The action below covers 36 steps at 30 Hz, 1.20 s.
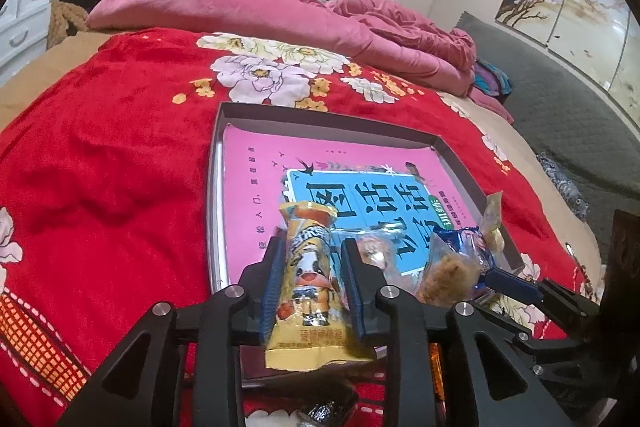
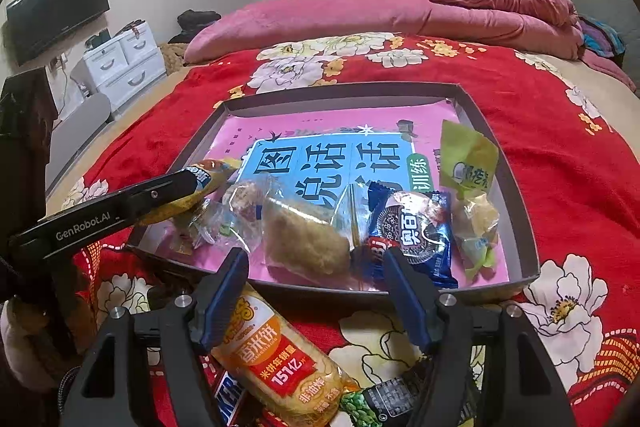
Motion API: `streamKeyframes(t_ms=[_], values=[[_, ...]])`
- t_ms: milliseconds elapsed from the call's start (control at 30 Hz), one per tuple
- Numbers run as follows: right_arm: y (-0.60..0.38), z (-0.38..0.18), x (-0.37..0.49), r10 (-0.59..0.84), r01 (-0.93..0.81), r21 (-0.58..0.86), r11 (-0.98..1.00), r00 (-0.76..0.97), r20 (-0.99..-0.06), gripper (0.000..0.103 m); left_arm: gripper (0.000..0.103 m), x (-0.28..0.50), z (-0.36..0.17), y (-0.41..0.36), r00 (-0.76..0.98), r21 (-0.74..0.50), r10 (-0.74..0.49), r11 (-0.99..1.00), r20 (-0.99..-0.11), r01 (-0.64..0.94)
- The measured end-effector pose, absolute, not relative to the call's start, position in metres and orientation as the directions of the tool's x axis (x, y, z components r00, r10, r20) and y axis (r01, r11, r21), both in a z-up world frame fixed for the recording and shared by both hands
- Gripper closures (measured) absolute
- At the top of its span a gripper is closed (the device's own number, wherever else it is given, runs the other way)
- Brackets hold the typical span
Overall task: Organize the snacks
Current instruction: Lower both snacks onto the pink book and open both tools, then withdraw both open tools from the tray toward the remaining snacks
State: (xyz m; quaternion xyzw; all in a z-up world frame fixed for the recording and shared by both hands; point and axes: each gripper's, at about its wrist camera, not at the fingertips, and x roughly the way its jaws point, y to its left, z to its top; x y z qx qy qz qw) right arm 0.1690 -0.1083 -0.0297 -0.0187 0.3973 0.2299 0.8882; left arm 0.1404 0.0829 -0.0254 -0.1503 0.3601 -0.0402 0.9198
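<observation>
- left wrist view: a yellow snack bar (image 1: 306, 283) with a cartoon cow on the wrapper is seen standing lengthwise between the fingers of the left gripper (image 1: 310, 281). the blue pads are seen close along both of its sides; the left pad appears to touch, while a thin gap seems to show on the right, so the hold is judged loose at most.
- the bar is held over the near edge of the shallow box (image 1: 460, 163), which is laid on the red blanket (image 1: 120, 155).
- the bar is judged light, with a slick, crinkly wrapper and a crumbly inside; a gentle hold across the middle is thought best, not at the flat sealed ends.
- right wrist view: the fingers of the right gripper (image 2: 316, 291) are spread apart, with nothing pinched between them.
- just below them a rice cracker pack (image 2: 280, 359) is seen lying on the blanket, outside the box, beside a dark wrapped snack (image 2: 384, 399).
- the pack is judged light and brittle; it should be taken across its narrow width at mid-length, with little squeeze.
- inside the box a cookie pack (image 2: 416, 235), a clear-wrapped pastry (image 2: 304, 239) and a green-wrapped snack (image 2: 468, 163) are already lined along the near side.
</observation>
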Motion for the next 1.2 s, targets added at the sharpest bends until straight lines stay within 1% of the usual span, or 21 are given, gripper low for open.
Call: streamKeyframes(t_ms=[100, 167, 233, 300, 367, 500, 567, 967, 1200], values=[[-0.11, -0.029, 0.168, 0.393, -0.422, 0.148, 0.894, 0.584, -0.711, 0.033, 0.068, 0.139, -0.024, 0.083, 0.738, -0.305, -0.184, 0.952, -0.649, -0.031], [-0.11, -0.028, 0.167, 0.39, -0.419, 0.146, 0.896, 0.588, -0.709, 0.033, 0.061, 0.138, -0.023, 0.083, 0.741, -0.308, -0.185, 0.951, -0.646, -0.031], [-0.112, -0.025, 0.166, 0.39, -0.415, 0.147, 0.898, 0.595, -0.702, 0.033, 0.057, 0.137, -0.021, 0.084, 0.746, -0.31, -0.183, 0.95, -0.641, -0.033], [-0.115, -0.022, 0.165, 0.39, -0.411, 0.148, 0.9, 0.605, -0.694, 0.033, 0.056, 0.136, -0.019, 0.086, 0.747, -0.314, -0.184, 0.949, -0.639, -0.035], [-0.118, -0.02, 0.164, 0.389, -0.405, 0.149, 0.902, 0.616, -0.685, 0.03, 0.052, 0.135, -0.019, 0.087, 0.748, -0.32, -0.186, 0.947, -0.637, -0.037], [-0.126, -0.014, 0.163, 0.388, -0.39, 0.158, 0.907, 0.633, -0.67, 0.029, 0.05, 0.134, -0.016, 0.088, 0.751, -0.327, -0.188, 0.944, -0.633, -0.039], [-0.129, -0.012, 0.163, 0.387, -0.383, 0.161, 0.909, 0.639, -0.665, 0.029, 0.044, 0.132, -0.015, 0.088, 0.754, -0.327, -0.185, 0.944, -0.63, -0.042], [-0.148, -0.003, 0.16, 0.375, -0.348, 0.176, 0.921, 0.662, -0.649, 0.028, 0.033, 0.12, -0.003, 0.095, 0.783, -0.33, -0.163, 0.942, -0.601, -0.057], [-0.156, 0.001, 0.157, 0.371, -0.333, 0.186, 0.924, 0.67, -0.643, 0.027, 0.03, 0.115, 0.001, 0.096, 0.789, -0.321, -0.144, 0.945, -0.597, -0.07]])
